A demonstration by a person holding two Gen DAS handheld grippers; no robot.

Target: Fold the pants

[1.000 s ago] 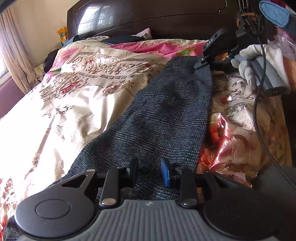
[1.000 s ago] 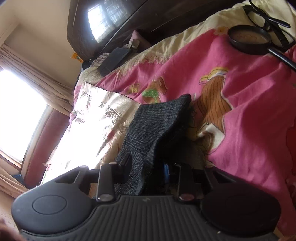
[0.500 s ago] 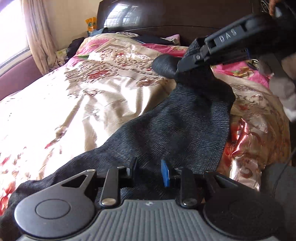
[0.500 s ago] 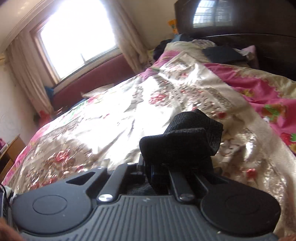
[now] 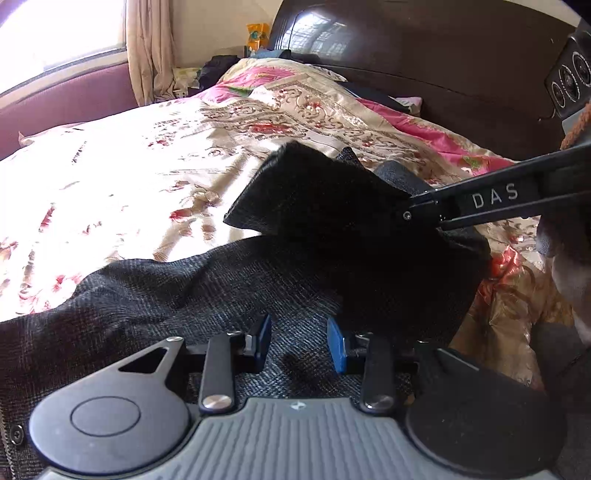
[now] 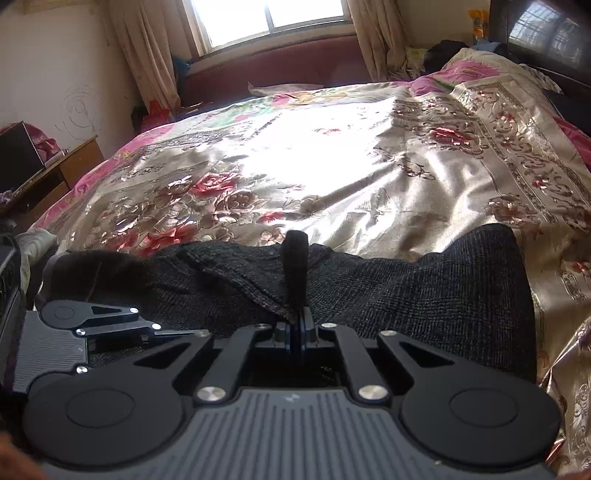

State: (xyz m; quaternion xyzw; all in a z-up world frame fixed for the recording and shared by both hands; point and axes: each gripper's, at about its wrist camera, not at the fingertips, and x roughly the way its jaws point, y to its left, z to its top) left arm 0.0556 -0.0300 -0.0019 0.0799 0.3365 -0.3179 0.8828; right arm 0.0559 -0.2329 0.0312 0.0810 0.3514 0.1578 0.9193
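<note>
Dark grey checked pants (image 5: 177, 295) lie along the near edge of the bed. My right gripper (image 5: 406, 215) comes in from the right, shut on the leg end (image 5: 314, 192), which hangs lifted and doubled back over the rest of the pants. In the right wrist view that pinched fold (image 6: 295, 258) sticks up from the right gripper (image 6: 297, 326), with the pants (image 6: 443, 295) spread below. My left gripper (image 5: 299, 339) hovers low over the pants, its jaws opening, blue pads apart and no cloth pinched between them. The left gripper (image 6: 184, 332) also shows at the left.
A shiny floral quilt (image 6: 332, 173) covers the bed, with a pink sheet (image 5: 424, 125) near the dark wooden headboard (image 5: 443, 55). A wooden desk (image 6: 55, 173) stands beyond the bed's left side. A window (image 6: 273, 14) and curtains are at the far wall.
The right gripper has carried the leg end up and back over the pants towards the left gripper. The left gripper slid along the pants and its pads stand a little wider.
</note>
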